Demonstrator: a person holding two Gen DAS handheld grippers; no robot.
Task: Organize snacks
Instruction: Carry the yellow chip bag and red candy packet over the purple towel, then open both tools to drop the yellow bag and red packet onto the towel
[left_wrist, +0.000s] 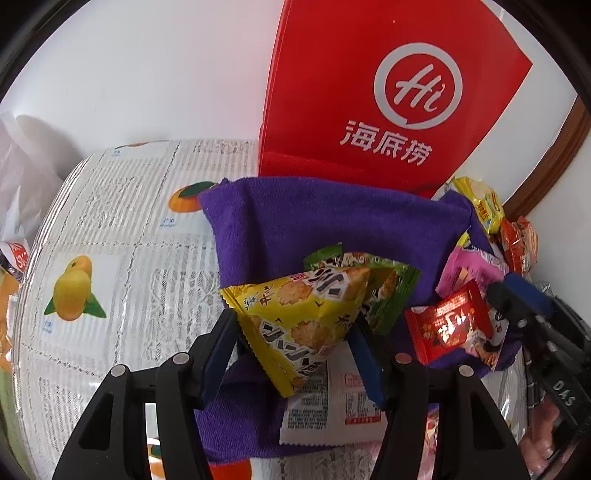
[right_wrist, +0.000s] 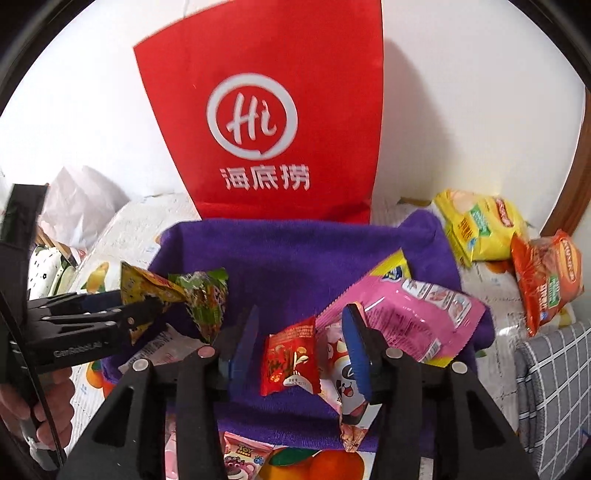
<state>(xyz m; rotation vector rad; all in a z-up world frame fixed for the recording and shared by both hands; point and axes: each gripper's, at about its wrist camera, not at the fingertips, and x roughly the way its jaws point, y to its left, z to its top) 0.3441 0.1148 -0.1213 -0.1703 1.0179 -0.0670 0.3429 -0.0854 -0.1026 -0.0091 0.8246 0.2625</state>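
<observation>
Against the wall, one red paper bag (right_wrist: 266, 122) printed with a white ring around "Hi" and three Chinese characters beneath. Just in front of the bag, one purple cloth (right_wrist: 295, 254) spread over a tablecloth (left_wrist: 122, 229) patterned with oranges and yellow fruit.

On the cloth, left of the bag's middle: one yellow cracker packet (left_wrist: 303, 317) with black Chinese lettering and biscuit pictures, pinched between the blue pads of the left gripper (left_wrist: 295, 354), jaws closed on it, lifted clear of the cloth. Touching it behind, one green packet (left_wrist: 384, 288) of the same design. Beneath both, one white packet (left_wrist: 325, 402) lying back-up, small print unreadable.

On the cloth, below and right of the bag: one small red packet (right_wrist: 290, 358) lying loose between the parted jaws of the right gripper (right_wrist: 299, 350), pads not pressing on it. Beside it, one white packet with a cartoon face (right_wrist: 347, 384), partly behind the right pad. One pink packet (right_wrist: 406, 317) over a yellow one, text too small to read.

Right of the bag, off the cloth: one yellow bag (right_wrist: 480, 229) and one orange bag (right_wrist: 550, 280), brand names blurred.

Nearest the camera, a pink packet marked "TOY STORY" (right_wrist: 240, 458). Left gripper's side marked "GenRobot.AI"; a hand (right_wrist: 33, 406) wrapped round its handle.
</observation>
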